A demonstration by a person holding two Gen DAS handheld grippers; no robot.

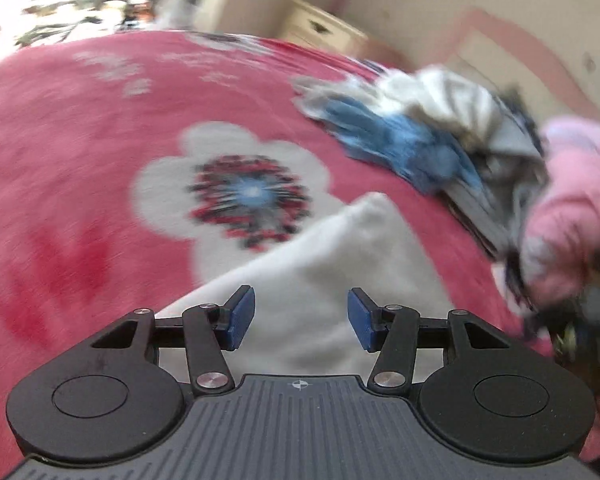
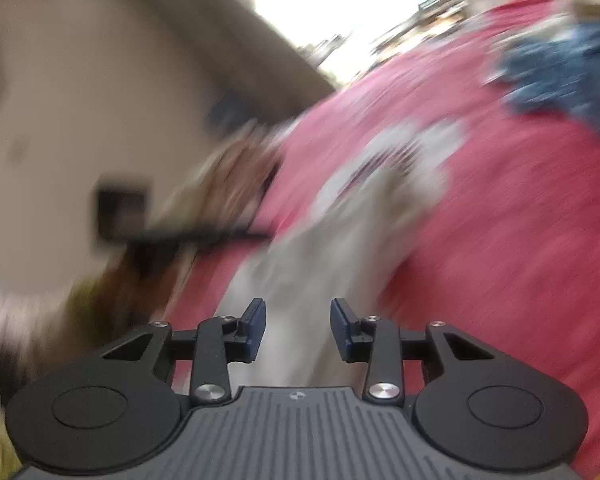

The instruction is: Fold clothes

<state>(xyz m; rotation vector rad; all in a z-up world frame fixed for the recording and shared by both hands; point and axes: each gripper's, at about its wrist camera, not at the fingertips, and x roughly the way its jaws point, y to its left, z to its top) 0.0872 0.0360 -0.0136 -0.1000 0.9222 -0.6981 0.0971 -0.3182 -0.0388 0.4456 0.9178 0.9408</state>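
The white cloth (image 1: 320, 280) lies on the pink flowered blanket (image 1: 80, 200), right in front of my left gripper (image 1: 301, 318). It starts close under my left fingers and runs away from me to a corner near the big white flower (image 1: 236, 184). So its long way points near to far, a bit to the right.

My left jaws stand apart with nothing squeezed in them. The cloth is below and past the blue pads (image 1: 242, 316), not pinched.

In my right wrist view the same white cloth (image 2: 320, 260) lies straight ahead of my right gripper (image 2: 298, 330), and it runs far and up. My right jaws have a gap too, and I see no pinch on the cloth. That picture is very blurry, so I cannot tell if a pad touches it.

Both hands are close to the cloth's near end. I think my left is a little better lined up to grab it.

Far to the right sits a pile of clothes (image 1: 440, 136), blue and grey, well apart from the white cloth.
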